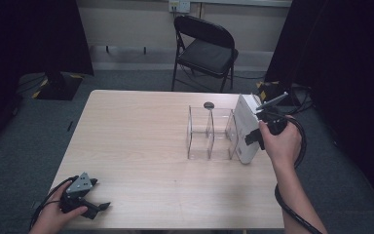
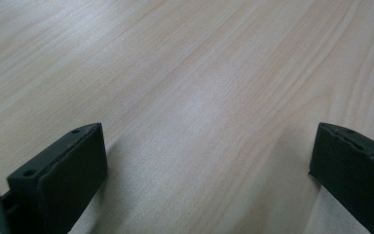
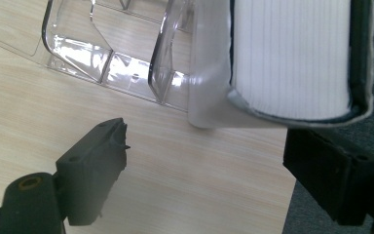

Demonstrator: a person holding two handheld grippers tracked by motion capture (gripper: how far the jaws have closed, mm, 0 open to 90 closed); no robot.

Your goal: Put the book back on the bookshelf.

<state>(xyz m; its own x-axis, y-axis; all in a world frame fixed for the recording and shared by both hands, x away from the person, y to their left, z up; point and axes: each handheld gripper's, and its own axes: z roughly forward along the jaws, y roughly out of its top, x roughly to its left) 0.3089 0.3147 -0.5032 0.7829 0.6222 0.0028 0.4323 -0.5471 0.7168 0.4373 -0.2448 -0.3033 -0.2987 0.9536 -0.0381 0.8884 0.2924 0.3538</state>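
Note:
A white book (image 1: 246, 127) stands upright in the rightmost slot of a clear plastic rack (image 1: 209, 134) on the right side of the wooden table (image 1: 136, 141). My right gripper (image 1: 253, 138) is at the book's near right edge, held by a hand. In the right gripper view its jaws (image 3: 209, 141) stand wide apart just short of the book (image 3: 289, 58), whose white page edge sits against the rack (image 3: 102, 53); nothing is pressed between the pads. My left gripper (image 1: 101, 195) rests at the table's front left corner, open (image 2: 209, 161) over bare wood.
A small black round object (image 1: 208, 105) lies on the table behind the rack. A black folding chair (image 1: 207, 48) stands beyond the far edge. The table's right edge runs close beside the book, with grey carpet below.

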